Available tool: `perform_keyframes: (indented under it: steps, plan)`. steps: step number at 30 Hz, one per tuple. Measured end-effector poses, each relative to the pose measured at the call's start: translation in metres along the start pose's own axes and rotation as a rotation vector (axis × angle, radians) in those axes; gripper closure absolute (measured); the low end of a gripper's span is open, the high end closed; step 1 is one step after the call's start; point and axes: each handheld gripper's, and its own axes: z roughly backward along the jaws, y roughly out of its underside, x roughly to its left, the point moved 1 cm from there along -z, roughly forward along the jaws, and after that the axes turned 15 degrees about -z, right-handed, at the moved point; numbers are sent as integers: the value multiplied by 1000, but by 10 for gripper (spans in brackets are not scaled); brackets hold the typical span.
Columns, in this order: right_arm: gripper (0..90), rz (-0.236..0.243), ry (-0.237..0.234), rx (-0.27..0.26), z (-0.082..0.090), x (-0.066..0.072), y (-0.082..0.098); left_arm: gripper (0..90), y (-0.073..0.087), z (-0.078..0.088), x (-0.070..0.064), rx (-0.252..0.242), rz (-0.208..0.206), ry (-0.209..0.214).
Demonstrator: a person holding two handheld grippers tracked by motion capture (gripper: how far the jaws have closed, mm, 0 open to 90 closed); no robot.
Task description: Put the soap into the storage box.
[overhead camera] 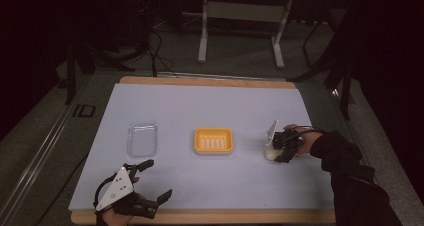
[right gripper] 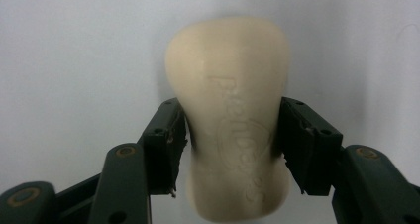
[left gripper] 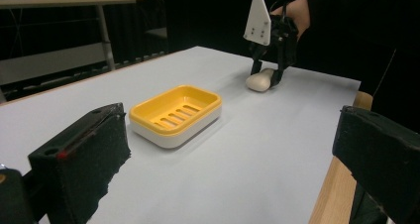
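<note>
High view: a desk (overhead camera: 210,186) w/ a pale lilac-white cover sat in a dark room. At centre right of the frame the right gripper (overhead camera: 280,153) pointed down onto a cream bar of soap (overhead camera: 270,153) that lay on the cover, a dark sleeve (overhead camera: 345,161) coming in from the lower right. In the right gripper view the soap (right gripper: 230,110) ran lengthwise up the middle of the frame, embossed lettering on its top, too faint to read; the two jaws pinched its sides at the narrow waist, pads pressed against it, bar resting flat on the desk. At frame centre in the high view stood a yellow soap dish (overhead camera: 213,140), slotted, on a white base, well apart from the soap. Left of centre lay a clear plastic lid (overhead camera: 142,138), flat. At the lower left the left gripper (overhead camera: 155,181) hung near the desk's front edge, jaws spread wide w/ nothing between them. Left gripper view: dish (left gripper: 176,112) at centre, soap (left gripper: 259,80) and right gripper (left gripper: 270,78) in the upper right, beyond the dish.
</note>
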Motion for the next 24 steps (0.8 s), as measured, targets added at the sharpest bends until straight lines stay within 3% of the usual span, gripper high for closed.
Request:
perform_keyframes:
  steps: [7,16,24]
  plan:
    - [494,6,-2,38,-4,1,-4,12,0,0,-1,1,-2,2]
    - [501,-48,-15,56,-3,0,-4,12,0,0,-1,-2,-4,0]
    - [501,-57,-54,6,7,1,-4,12,0,0,-1,-1,-6,0]
